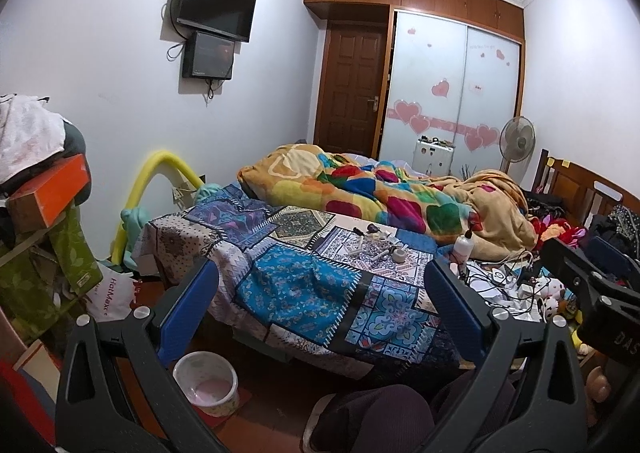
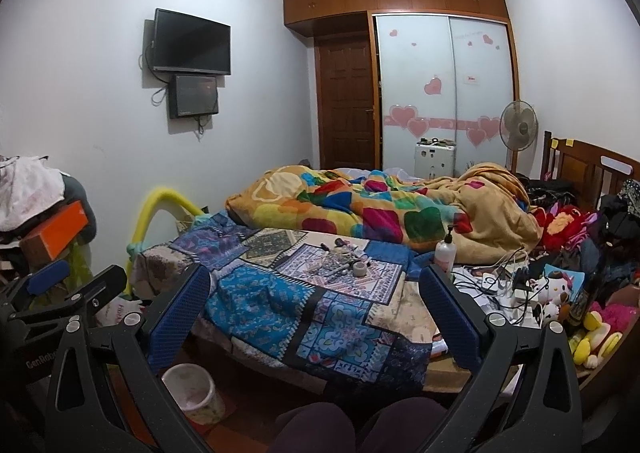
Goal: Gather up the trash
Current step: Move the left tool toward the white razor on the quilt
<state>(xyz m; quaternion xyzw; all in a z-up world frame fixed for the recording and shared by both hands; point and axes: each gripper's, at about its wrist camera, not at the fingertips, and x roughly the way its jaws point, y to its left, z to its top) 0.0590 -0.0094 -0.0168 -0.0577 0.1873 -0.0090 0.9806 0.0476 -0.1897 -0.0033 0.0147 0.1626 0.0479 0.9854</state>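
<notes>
A scatter of small trash [image 1: 376,245] lies on the patchwork bedspread [image 1: 304,285]: tubes, wrappers and a small roll. It also shows in the right wrist view [image 2: 344,261]. A small pink-lined waste bin [image 1: 206,383] stands on the floor at the bed's near left corner, also in the right wrist view [image 2: 192,393]. My left gripper [image 1: 320,309] is open and empty, held short of the bed. My right gripper [image 2: 316,309] is open and empty too. Each gripper shows at the edge of the other's view.
A crumpled colourful blanket [image 1: 384,193] covers the far bed. A pump bottle [image 2: 445,249], cables [image 2: 504,285] and plush toys [image 2: 552,293] crowd the right side. Stacked boxes and clothes [image 1: 44,197] stand at left. My knees [image 2: 360,429] are below.
</notes>
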